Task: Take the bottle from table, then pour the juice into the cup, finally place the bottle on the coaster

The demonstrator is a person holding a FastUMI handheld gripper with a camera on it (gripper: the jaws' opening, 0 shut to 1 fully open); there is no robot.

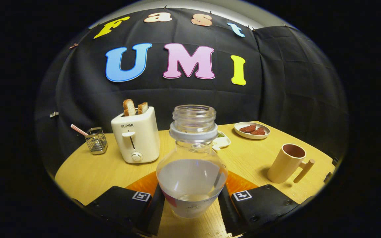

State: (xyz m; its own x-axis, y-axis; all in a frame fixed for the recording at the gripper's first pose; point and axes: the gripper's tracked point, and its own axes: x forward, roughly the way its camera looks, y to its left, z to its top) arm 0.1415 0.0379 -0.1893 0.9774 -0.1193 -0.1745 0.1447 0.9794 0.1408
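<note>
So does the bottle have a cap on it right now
No, the bottle, standing between the tool's fingers, has an open mouth with bare screw threads and no cap on top.

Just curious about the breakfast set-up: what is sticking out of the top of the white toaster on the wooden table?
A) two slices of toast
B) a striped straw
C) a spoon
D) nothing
A: two browned slices of toast stand up out of the slots of the white toaster.
</note>
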